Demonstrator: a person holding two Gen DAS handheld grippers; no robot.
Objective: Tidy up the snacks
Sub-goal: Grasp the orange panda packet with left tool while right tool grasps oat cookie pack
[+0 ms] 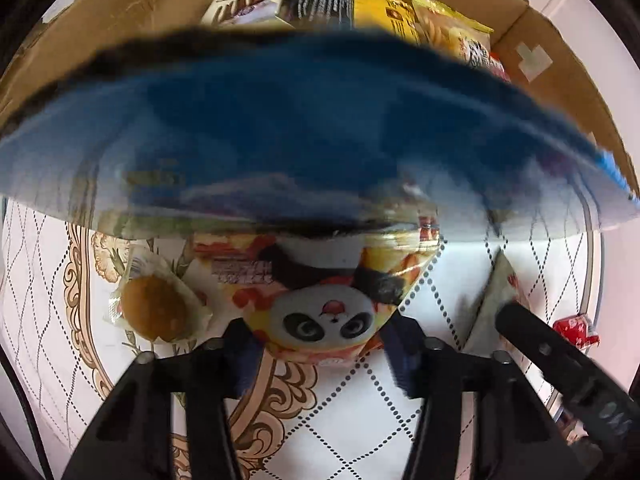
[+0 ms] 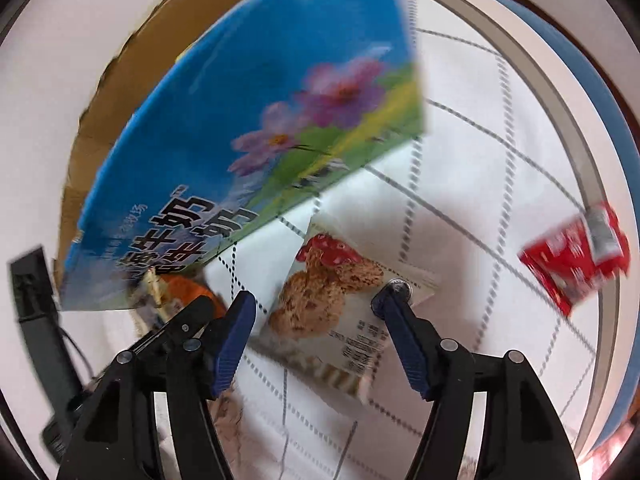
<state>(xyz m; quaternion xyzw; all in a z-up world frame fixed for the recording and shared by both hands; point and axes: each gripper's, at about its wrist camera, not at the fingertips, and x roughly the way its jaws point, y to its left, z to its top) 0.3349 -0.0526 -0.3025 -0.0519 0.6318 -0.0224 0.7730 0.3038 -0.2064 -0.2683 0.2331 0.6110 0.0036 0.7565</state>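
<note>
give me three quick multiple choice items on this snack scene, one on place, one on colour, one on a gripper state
1. The cookie packet lies:
A. between the right gripper's fingers
B. inside the cardboard box
C. on the red packet

2. The carton flap is mainly:
A. red
B. blue
C. black

3. The left gripper is:
A. closed on the panda packet
B. empty
C. out of view

Answers: 1 A, it sits on the tablecloth between the blue pads. 2 B, blue with flowers. 3 A, both pads press the packet's sides.
</note>
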